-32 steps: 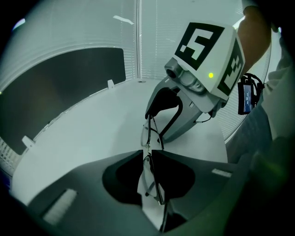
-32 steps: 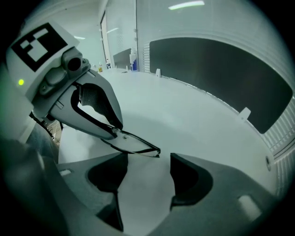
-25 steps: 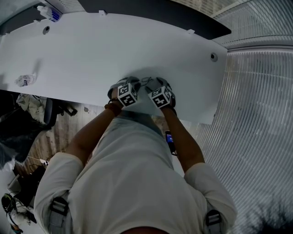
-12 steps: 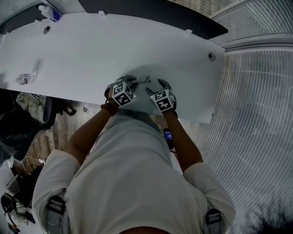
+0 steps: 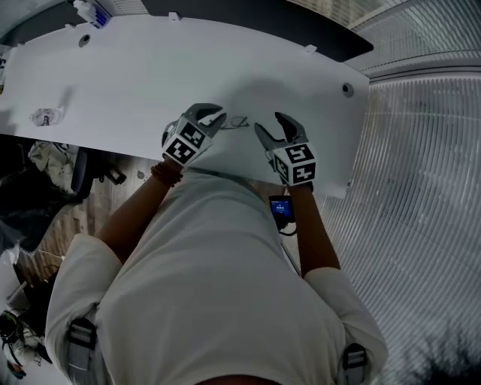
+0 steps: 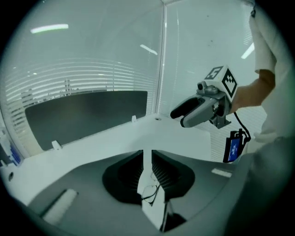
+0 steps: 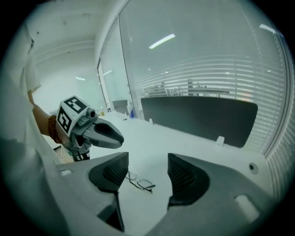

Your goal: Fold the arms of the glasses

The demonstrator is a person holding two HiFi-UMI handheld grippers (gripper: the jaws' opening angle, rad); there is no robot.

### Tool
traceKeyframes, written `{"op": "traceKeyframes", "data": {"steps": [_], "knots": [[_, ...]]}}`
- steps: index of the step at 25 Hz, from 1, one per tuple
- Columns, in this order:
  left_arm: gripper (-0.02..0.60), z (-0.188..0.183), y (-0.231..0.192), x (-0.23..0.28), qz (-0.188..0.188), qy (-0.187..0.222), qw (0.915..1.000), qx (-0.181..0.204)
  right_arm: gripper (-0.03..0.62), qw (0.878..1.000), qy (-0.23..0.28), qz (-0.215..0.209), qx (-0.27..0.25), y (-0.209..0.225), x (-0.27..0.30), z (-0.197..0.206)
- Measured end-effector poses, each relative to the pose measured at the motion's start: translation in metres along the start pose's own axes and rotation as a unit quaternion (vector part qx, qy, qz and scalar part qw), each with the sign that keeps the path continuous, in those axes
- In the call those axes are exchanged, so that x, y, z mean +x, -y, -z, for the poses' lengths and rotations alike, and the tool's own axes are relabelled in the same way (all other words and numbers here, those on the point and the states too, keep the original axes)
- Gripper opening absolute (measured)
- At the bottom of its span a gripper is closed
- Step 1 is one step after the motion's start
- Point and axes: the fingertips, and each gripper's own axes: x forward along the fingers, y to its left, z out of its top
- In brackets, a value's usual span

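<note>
No words or numbers could be read anywhere. The left cube (image 5: pixel 184 143) on the left gripper (image 5: pixel 213 119) and the right cube (image 5: pixel 294 164) on the right gripper (image 5: pixel 272 126) had black and white square marks. These were shapes, not letters. A small blue screen (image 5: pixel 281 207) hung just below the right gripper, too tiny to read. The blue label on a bottle (image 5: pixel 92 11), far off past the left gripper, was too blurry.

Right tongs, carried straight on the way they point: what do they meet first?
Probably the glasses, lying on the white table in line with the gap of the right tongs; depth is unclear. Their jaws, open though just closing somewhat, hold nothing.
</note>
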Motion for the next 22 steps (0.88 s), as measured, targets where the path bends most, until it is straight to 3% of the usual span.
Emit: {"op": "traceKeyframes", "data": {"steps": [6,11,15,22], "knots": [[0.029,-0.086,-0.002,-0.058,-0.013,0.108,0.9939,-0.012,0.151,0.994,0.099,-0.027,-0.026,-0.03,-0.044,-0.083],[0.003,-0.145,0.015,-0.1,0.014,0.195,0.9799,-0.04,-0.002,0.979,0.194,-0.045,-0.035,-0.061,-0.081,-0.15],[0.003,-0.173,0.022,-0.116,0.017,0.242,0.9688,-0.051,-0.002,0.967,0.243,-0.059,-0.041,-0.078,-0.096,-0.178],[0.003,-0.181,0.028,-0.116,0.009,0.252,0.9657,-0.064,0.0,0.964,0.256,-0.064,-0.043,-0.088,-0.099,-0.187]]}}
